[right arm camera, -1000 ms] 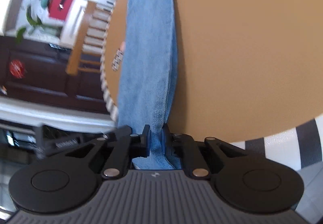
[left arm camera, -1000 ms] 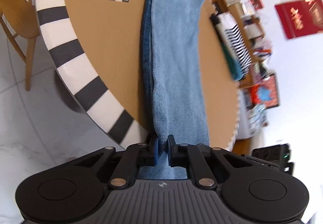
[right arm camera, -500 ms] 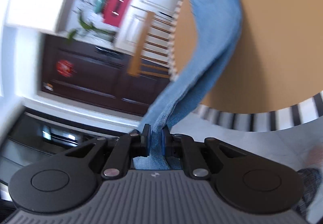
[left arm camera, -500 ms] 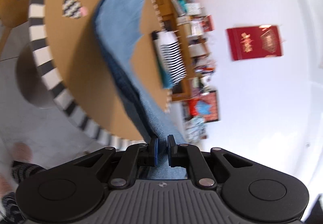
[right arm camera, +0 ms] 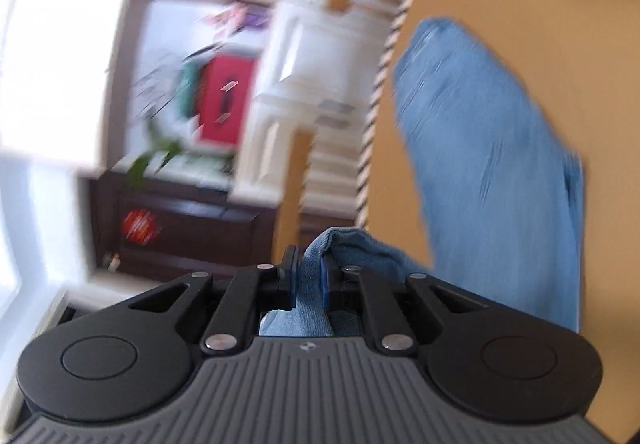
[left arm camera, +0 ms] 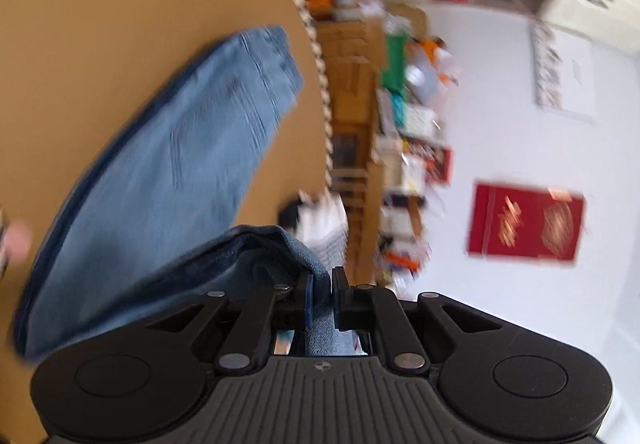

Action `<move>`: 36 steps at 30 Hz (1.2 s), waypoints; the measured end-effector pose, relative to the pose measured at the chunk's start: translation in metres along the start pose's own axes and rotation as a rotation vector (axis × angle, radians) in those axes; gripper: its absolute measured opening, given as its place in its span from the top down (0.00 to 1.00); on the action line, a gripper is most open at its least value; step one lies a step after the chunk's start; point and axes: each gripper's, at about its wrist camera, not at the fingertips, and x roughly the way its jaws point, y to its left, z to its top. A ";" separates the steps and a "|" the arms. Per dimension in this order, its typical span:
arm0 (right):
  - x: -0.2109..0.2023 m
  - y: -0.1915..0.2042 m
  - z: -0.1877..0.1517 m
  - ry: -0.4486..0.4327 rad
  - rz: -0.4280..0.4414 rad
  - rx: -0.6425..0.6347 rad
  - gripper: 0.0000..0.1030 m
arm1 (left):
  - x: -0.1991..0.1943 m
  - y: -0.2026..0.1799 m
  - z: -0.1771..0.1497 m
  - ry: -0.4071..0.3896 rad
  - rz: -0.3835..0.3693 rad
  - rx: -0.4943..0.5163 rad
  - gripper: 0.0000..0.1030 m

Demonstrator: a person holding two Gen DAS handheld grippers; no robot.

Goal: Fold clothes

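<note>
here the blue jeans (left arm camera: 168, 163) lie doubled over, blurred, on the round table (left arm camera: 100, 23).

A white wall (left arm camera: 500, 123) carries a red hanging (left arm camera: 526, 222); cluttered wooden shelves (left arm camera: 360, 147) stand beside it. Opposite, a dark cabinet (right arm camera: 188, 228) sits beneath bright window light (right arm camera: 52, 43) (everything blurred).

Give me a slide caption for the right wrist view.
Right gripper, jaws opening, carries a fold of blue jeans over the round brown table.
</note>
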 end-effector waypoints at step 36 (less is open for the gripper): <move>-0.018 -0.048 -0.051 -0.016 -0.382 -0.339 0.36 | 0.027 -0.002 -0.036 0.133 0.415 0.618 0.27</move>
